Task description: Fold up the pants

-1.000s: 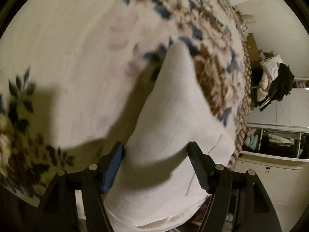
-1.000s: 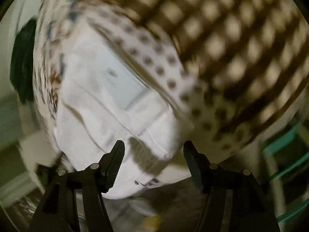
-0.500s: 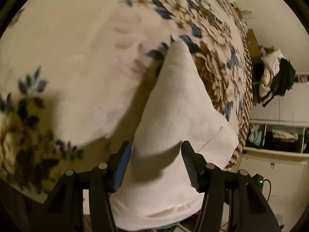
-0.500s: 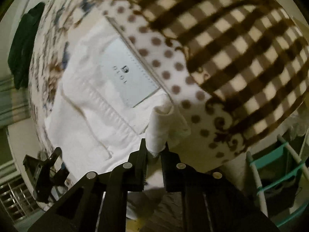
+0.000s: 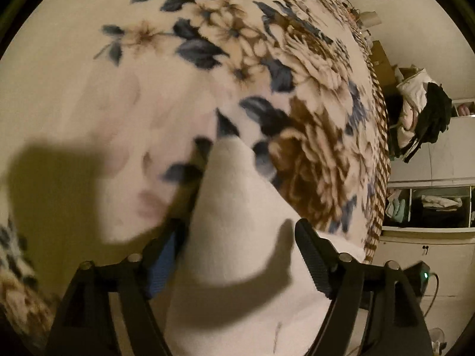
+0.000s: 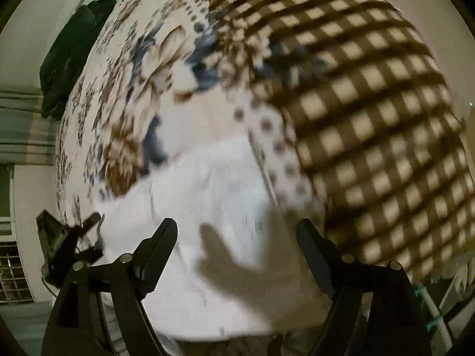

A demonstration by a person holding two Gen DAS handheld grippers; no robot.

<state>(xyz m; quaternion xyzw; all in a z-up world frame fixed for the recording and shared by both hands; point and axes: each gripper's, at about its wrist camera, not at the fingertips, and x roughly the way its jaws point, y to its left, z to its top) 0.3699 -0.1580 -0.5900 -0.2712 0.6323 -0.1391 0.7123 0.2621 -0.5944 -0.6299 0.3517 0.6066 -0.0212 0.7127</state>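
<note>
Bedding covers most of both views: a cream floral blanket (image 5: 267, 68) fills the left wrist view, and a brown checked blanket (image 6: 371, 103) occupies the upper right of the right wrist view. Both views are motion-blurred.

Left wrist view, left to right: the left gripper (image 5: 237, 255) stands released at lower centre, jaws spread wide. The white pants (image 5: 237, 213) rise between them as a tapering fold that ends in a point at frame centre, lying on the floral blanket. The fabric passes between the jaws but is not pinched. A cabinet with open shelves (image 5: 430, 204) stands at the right edge.

Right wrist view, left to right: a dark green garment (image 6: 71, 53) lies at upper left, well apart from the work. The left gripper's body shows at lower left. The right gripper (image 6: 237, 249) is released, jaws spread over the pants at lower centre, which adjoin the checked blanket.

Risk assessment:
- Neither gripper holds fabric; a closing jaw may catch blanket pile along with the pants and drag the bedding.
- Soft bedding gives little support; pressed folds may spring open.
- Pinching one layer only would skew the fold.
</note>
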